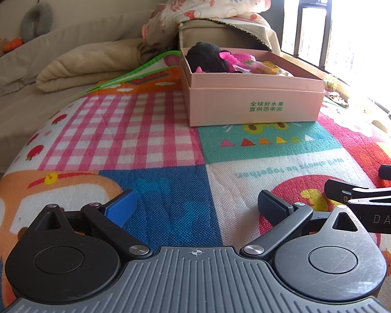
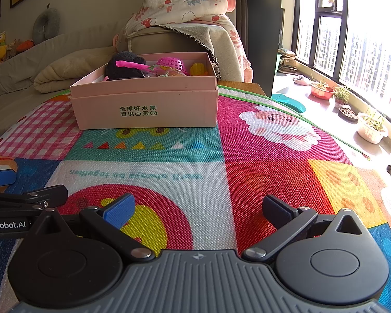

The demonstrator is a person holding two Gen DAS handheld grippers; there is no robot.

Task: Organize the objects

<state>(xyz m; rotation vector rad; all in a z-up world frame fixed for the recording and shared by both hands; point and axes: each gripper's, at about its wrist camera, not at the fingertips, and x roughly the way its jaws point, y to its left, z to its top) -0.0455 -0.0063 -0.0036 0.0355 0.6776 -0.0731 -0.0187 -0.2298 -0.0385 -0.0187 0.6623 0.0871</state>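
A pink cardboard box point(image 1: 252, 104) point(image 2: 146, 107) with green print stands on a colourful play mat point(image 1: 153, 140) point(image 2: 273, 172). Inside it lie a black plush toy point(image 1: 208, 57) point(image 2: 125, 65), a pink plastic basket point(image 2: 172, 64), a yellow toy point(image 2: 198, 69) and other small toys. My left gripper point(image 1: 196, 207) hovers low over the mat, well short of the box, open with nothing between its fingers. My right gripper point(image 2: 198, 208) is beside it, also open and holding nothing. Part of the right gripper shows at the left wrist view's right edge point(image 1: 365, 198); part of the left gripper point(image 2: 26, 198) shows at the right wrist view's left edge.
Behind the box stands a beige sofa arm point(image 1: 221, 32) point(image 2: 169, 39) draped with a floral blanket point(image 1: 208, 2) point(image 2: 185, 5). A folded beige quilt point(image 1: 91, 62) lies on the sofa to the left. Potted plants point(image 2: 370, 125) line the window sill on the right.
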